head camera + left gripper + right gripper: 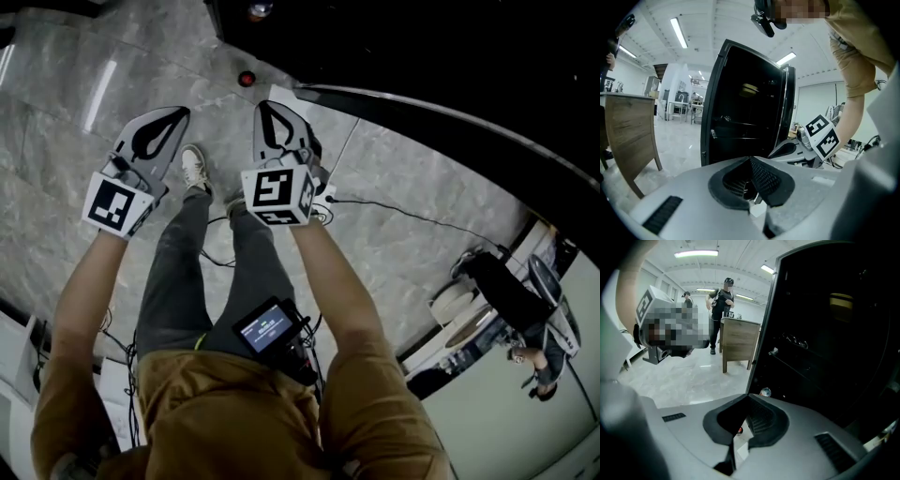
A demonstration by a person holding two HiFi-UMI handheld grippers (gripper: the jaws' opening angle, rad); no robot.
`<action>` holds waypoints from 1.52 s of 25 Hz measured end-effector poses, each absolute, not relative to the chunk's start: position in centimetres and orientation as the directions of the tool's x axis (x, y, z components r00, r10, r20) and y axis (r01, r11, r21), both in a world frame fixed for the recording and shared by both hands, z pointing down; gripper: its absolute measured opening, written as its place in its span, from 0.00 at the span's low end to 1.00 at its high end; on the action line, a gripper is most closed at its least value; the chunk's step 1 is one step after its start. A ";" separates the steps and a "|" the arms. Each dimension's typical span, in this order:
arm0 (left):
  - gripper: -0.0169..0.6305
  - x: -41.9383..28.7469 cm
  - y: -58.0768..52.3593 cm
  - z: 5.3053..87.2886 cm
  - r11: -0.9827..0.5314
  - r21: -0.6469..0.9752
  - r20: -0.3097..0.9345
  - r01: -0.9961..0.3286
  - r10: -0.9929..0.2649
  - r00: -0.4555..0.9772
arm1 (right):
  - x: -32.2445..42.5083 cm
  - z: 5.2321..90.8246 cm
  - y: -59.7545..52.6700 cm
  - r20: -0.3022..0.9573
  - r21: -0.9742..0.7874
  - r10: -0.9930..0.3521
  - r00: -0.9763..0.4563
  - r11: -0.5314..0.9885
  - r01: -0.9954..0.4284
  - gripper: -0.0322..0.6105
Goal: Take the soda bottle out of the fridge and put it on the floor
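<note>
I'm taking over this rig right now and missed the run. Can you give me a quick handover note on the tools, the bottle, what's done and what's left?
Left tool: shut, empty, held up over the floor.
Right tool: shut, empty, level with the left.
Bottle: a red-capped bottle stands on the floor just ahead of the tools, at the foot of the black fridge. Neither tool touches it.
Another small round top shows further in against the dark. I cannot tell what it is.
Done: the bottle appears to be out and set down.
Left: probably nothing. Confirm the red-capped one is the soda bottle.
</note>
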State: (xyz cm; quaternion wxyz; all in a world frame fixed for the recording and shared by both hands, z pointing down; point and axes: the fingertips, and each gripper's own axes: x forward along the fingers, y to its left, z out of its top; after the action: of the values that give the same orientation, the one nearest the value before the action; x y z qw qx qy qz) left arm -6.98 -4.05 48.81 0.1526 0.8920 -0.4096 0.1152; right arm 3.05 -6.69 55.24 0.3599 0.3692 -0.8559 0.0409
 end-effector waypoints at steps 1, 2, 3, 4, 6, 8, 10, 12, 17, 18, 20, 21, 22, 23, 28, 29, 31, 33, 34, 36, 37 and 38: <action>0.03 -6.9 -4.3 48.4 -0.616 0.176 0.333 -0.768 -0.697 0.635 | 3.1 54.7 -6.9 0.643 0.197 -0.606 -0.468 0.722 -0.664 0.05; 0.03 -6.9 -4.6 48.0 -0.613 0.176 0.339 -0.771 -0.698 0.632 | 3.1 54.2 -7.1 0.641 0.199 -0.609 -0.466 0.719 -0.666 0.05; 0.03 -6.8 -4.9 47.5 -0.611 0.174 0.342 -0.772 -0.698 0.629 | 3.1 53.6 -7.3 0.640 0.200 -0.612 -0.465 0.717 -0.668 0.05; 0.03 -6.6 -5.1 47.0 -0.614 0.171 0.343 -0.771 -0.696 0.631 | 3.2 53.1 -7.4 0.639 0.200 -0.614 -0.464 0.715 -0.670 0.05; 0.03 -6.0 -5.3 46.0 -0.625 0.163 0.342 -0.763 -0.690 0.638 | 3.5 52.1 -7.5 0.637 0.201 -0.619 -0.460 0.709 -0.675 0.05; 0.03 -5.6 -5.4 45.1 -0.636 0.154 0.342 -0.756 -0.683 0.645 | 3.9 51.2 -7.6 0.632 0.204 -0.628 -0.455 0.701 -0.684 0.05; 0.03 -5.5 -5.4 44.5 -0.645 0.149 0.345 -0.749 -0.676 0.651 | 4.2 50.2 -7.7 0.624 0.207 -0.643 -0.444 0.684 -0.699 0.05; 0.03 -5.5 -5.2 43.6 -0.652 0.148 0.337 -0.744 -0.674 0.658 | 4.5 49.3 -7.5 0.618 0.209 -0.657 -0.432 0.667 -0.715 0.05; 0.03 -5.3 -4.9 40.1 -0.671 0.131 0.264 -0.730 -0.686 0.678 | 5.0 46.6 -6.9 0.605 0.213 -0.681 -0.413 0.638 -0.740 0.05; 0.03 -5.3 -4.9 39.4 -0.671 0.121 0.264 -0.731 -0.688 0.675 | 5.0 45.8 -6.9 0.599 0.216 -0.688 -0.410 0.632 -0.744 0.05; 0.03 -5.2 -4.9 37.9 -0.673 0.108 0.255 -0.732 -0.693 0.675 | 5.1 44.1 -7.0 0.586 0.219 -0.703 -0.404 0.618 -0.755 0.05; 0.03 -5.2 -4.8 37.0 -0.671 0.108 0.248 -0.733 -0.696 0.674 | 5.2 43.2 -7.0 0.578 0.220 -0.710 -0.402 0.610 -0.761 0.05; 0.03 -5.1 -4.6 36.2 -0.667 0.111 0.241 -0.737 -0.701 0.671 | 5.3 42.3 -7.0 0.570 0.218 -0.717 -0.400 0.602 -0.768 0.05; 0.03 -5.2 -4.5 35.3 -0.662 0.113 0.235 -0.741 -0.706 0.668 | 5.3 41.4 -7.0 0.563 0.216 -0.724 -0.399 0.595 -0.775 0.05; 0.03 -5.4 -3.4 30.6 -0.654 0.097 0.211 -0.750 -0.723 0.657 | 5.5 36.7 -6.4 0.531 0.207 -0.748 -0.398 0.570 -0.795 0.05; 0.03 -5.4 -3.2 29.6 -0.651 0.095 0.206 -0.753 -0.727 0.655 | 5.6 35.8 -6.2 0.522 0.205 -0.753 -0.400 0.566 -0.798 0.05; 0.03 -5.5 -2.6 27.7 -0.644 0.087 0.195 -0.760 -0.737 0.647 | 5.8 33.6 -5.8 0.499 0.206 -0.766 -0.405 0.558 -0.804 0.05; 0.03 -5.4 -2.3 25.9 -0.640 0.070 0.180 -0.765 -0.746 0.641 | 6.3 31.6 -5.7 0.475 0.204 -0.784 -0.401 0.541 -0.816 0.05; 0.03 -5.5 -2.2 25.1 -0.638 0.063 0.171 -0.768 -0.751 0.638 | 6.6 30.7 -5.7 0.463 0.200 -0.794 -0.395 0.527 -0.826 0.05; 0.03 -5.5 -2.1 23.7 -0.630 0.062 0.156 -0.774 -0.760 0.631 | 7.3 29.2 -5.8 0.445 0.182 -0.811 -0.380 0.497 -0.848 0.05; 0.03 -5.5 -2.0 22.9 -0.629 0.063 0.150 -0.775 -0.762 0.630 | 7.6 28.5 -5.7 0.438 0.175 -0.818 -0.373 0.484 -0.858 0.05; 0.03 -5.5 -1.9 22.1 -0.629 0.063 0.143 -0.775 -0.763 0.631 | 8.0 27.8 -5.6 0.431 0.171 -0.825 -0.366 0.473 -0.864 0.05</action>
State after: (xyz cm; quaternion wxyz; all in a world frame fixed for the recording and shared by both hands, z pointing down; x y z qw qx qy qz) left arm -5.50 -1.90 22.09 0.0593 0.9010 -0.4267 0.0512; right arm 7.99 -5.58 27.80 0.2349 0.5117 -0.8254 0.0418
